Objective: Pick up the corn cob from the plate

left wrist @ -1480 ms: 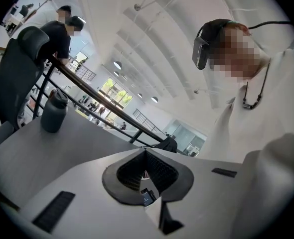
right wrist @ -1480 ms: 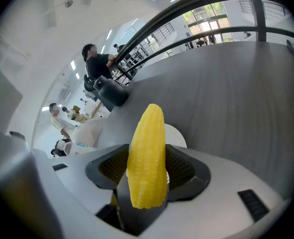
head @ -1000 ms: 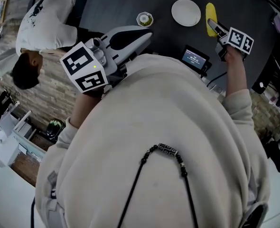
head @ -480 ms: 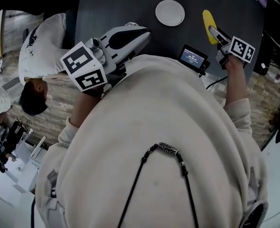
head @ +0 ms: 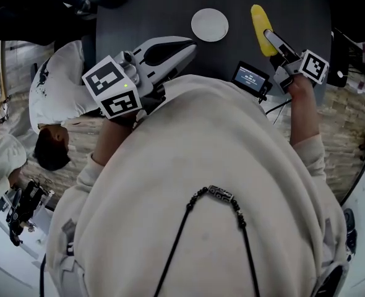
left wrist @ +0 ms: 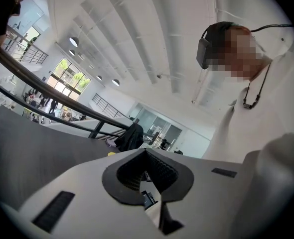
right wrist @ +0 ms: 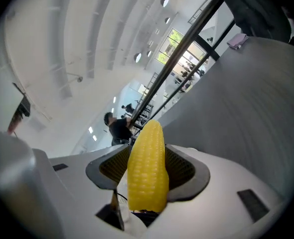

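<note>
While the left gripper (head: 190, 44) hangs by the person's chest over the near edge of the dark counter (head: 145, 11), its jaws pressed together on nothing, the work lies further right. Just past it sits the small white plate (head: 210, 25), bare. Right of the plate and well apart from it is the corn cob (head: 261, 18), off the dish and clamped in the right gripper (head: 273, 41), whose jaws close on the cob's thick butt end. The tapered tip sticks out well beyond them, and in the right gripper view it points up toward the ceiling. Even yellow colour and neat kernel rows suggest a stiff, fairly light piece, possibly a model. It should take a firm squeeze without crushing. The ribbed kernels should give the pads some bite, but the round, narrowing body could roll or slide out if pinched near the tip. The broad lower half, taken across its width, seems the safest hold. With so much length overhanging, quick swings may make it pivot in the jaws.
</note>
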Demonstrator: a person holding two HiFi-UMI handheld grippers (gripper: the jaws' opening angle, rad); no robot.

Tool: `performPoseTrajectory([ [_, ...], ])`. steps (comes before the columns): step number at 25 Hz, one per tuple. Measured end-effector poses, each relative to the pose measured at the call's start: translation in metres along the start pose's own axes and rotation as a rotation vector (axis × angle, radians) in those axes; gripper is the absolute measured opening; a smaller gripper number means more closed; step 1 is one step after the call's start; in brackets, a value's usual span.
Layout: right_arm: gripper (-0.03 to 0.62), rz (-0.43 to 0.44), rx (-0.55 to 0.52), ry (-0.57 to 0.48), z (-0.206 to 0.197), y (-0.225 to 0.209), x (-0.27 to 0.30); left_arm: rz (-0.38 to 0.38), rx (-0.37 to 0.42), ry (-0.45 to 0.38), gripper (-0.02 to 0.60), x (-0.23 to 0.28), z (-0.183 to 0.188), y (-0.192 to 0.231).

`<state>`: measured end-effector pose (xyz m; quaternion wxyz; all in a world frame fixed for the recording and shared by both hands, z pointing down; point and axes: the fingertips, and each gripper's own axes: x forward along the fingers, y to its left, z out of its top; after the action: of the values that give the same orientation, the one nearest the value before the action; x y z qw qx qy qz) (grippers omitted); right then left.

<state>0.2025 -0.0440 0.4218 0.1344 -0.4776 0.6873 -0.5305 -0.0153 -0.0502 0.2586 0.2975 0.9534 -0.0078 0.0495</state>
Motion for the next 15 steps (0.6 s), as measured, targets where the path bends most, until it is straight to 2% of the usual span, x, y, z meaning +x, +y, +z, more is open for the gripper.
performPoseTrajectory([
  [8, 0.238, 0.227, -0.112, -0.093, 0.035, 0.111, -0.007, -0.036, 0.019, 0.002, 0.002, 0.011, 0.003, -0.005],
  [15, 0.237, 0.392, -0.096, -0.138, 0.047, 0.182, -0.012, -0.033, 0.032, -0.014, 0.003, 0.003, 0.011, 0.001],
])
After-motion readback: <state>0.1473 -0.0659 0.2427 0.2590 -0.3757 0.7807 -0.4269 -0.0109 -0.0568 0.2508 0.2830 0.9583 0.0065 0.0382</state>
